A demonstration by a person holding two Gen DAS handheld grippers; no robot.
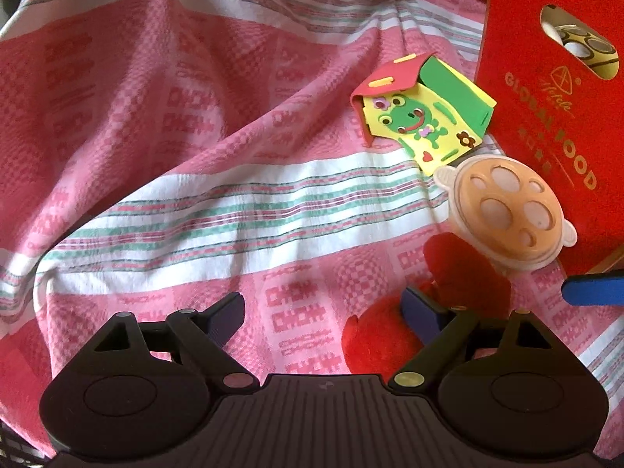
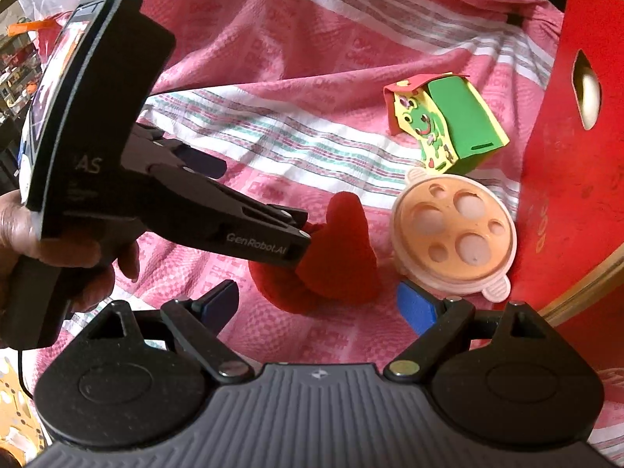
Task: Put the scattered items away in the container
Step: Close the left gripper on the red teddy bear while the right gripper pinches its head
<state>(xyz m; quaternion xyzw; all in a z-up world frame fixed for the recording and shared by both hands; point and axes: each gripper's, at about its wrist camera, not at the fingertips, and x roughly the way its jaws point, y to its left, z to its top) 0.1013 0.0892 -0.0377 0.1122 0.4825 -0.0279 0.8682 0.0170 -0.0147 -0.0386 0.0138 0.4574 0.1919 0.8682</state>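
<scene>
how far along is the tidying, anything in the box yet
Done: something round shows through the red box's handle hole, so one item may be in. In hand: nothing; the open left gripper is at the red plush, not gripping. Left: plush, foam frog house and round orange lid lie on the cloth.

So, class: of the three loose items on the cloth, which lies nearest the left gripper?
The red plush toy: one finger of the left gripper reaches it, while the round orange lid and frog foam house lie farther off.

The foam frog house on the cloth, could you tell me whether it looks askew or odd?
Yes. The foam frog house lies tipped over on the pink cloth, frog face up and red roof folded sideways, beside the round peach lid by the red box.
</scene>
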